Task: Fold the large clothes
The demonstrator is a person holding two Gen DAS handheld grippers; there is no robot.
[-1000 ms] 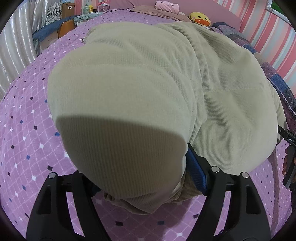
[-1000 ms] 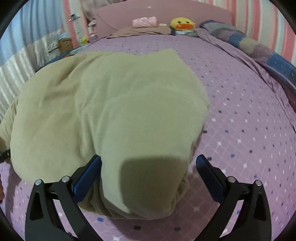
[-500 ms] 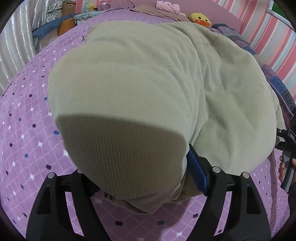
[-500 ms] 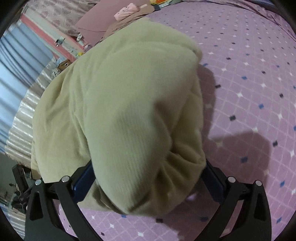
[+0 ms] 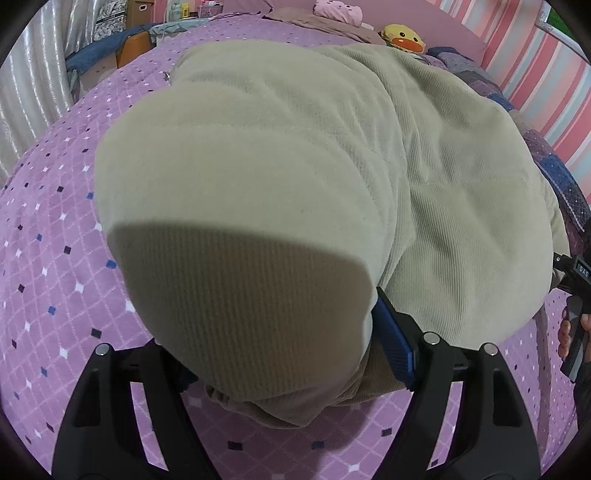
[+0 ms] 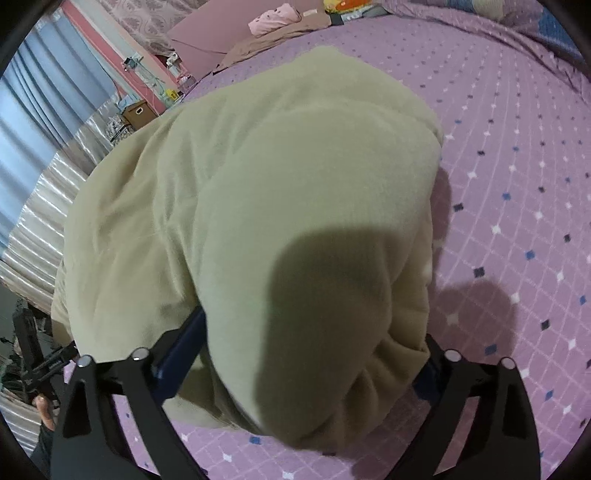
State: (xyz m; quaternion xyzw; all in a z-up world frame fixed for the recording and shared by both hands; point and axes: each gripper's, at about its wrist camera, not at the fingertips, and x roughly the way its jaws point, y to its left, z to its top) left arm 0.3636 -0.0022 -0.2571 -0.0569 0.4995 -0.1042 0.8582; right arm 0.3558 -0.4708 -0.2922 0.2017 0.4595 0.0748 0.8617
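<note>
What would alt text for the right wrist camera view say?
A bulky beige corduroy garment is bunched between the wide-set jaws of the right gripper, its near end filling the gap; the jaws have just been closing in on it. It lies on a purple diamond-patterned bedspread, with a folded pink cloth far behind.

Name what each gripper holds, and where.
Left gripper, right gripper: both pinch the beige garment at its bunched near edge; right jaws have just been closing.

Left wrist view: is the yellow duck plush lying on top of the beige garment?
No. The yellow duck plush sits at the far end of the bed beyond the beige garment, beside a pink folded item.
</note>
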